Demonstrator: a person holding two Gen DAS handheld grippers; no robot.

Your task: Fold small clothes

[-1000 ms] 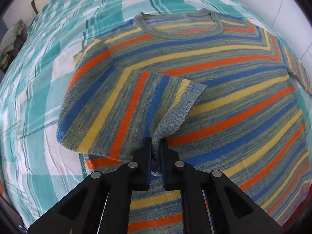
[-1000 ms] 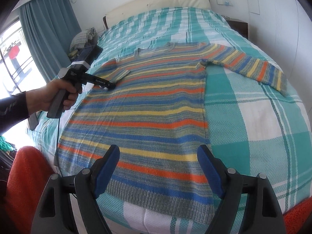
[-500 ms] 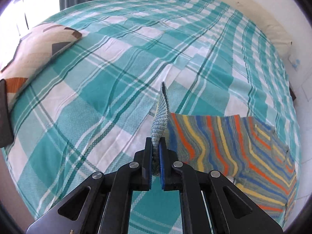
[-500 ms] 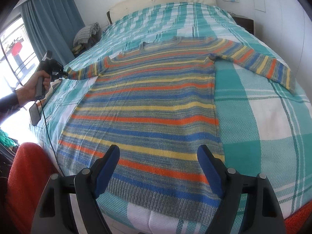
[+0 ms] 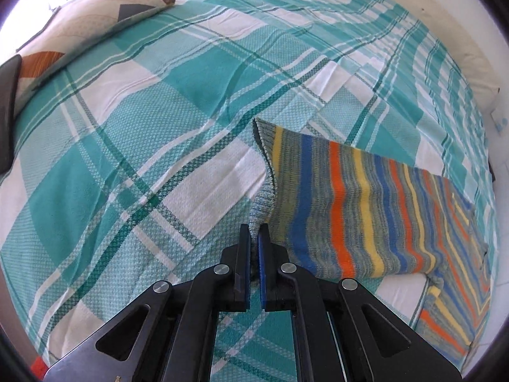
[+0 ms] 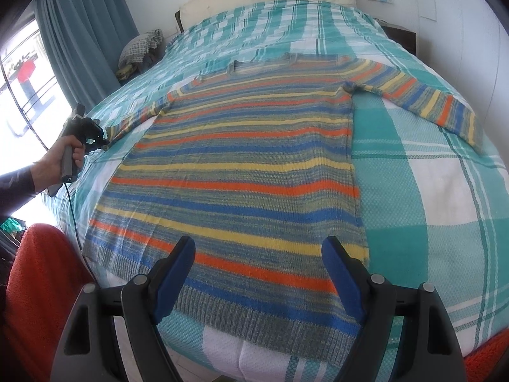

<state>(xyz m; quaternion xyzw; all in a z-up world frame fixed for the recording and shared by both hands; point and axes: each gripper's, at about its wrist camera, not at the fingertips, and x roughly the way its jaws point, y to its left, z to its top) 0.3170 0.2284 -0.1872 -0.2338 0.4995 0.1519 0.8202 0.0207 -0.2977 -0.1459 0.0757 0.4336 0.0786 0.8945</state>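
Observation:
A striped knit sweater (image 6: 248, 165) in blue, orange, yellow and grey lies flat on the bed, hem toward me, both sleeves spread out. My left gripper (image 5: 253, 242) is shut on the grey cuff of the left sleeve (image 5: 350, 210) and holds it stretched out low over the bedspread; it also shows in the right wrist view (image 6: 103, 141), at the left edge of the bed. My right gripper (image 6: 257, 261) is open and empty, hovering above the sweater's hem. The right sleeve (image 6: 426, 102) lies out to the right.
The bed has a teal and white plaid cover (image 6: 429, 191). A patterned pillow (image 5: 73, 35) lies at the bed's left side. A heap of clothes (image 6: 140, 51) sits by the headboard near the blue curtain (image 6: 79, 31). Red fabric (image 6: 35, 286) is at lower left.
My left gripper pulled the sleeve, which lay folded over the sweater's chest, outward to the left and lowered it toward the bed. My right gripper stayed open above the hem.

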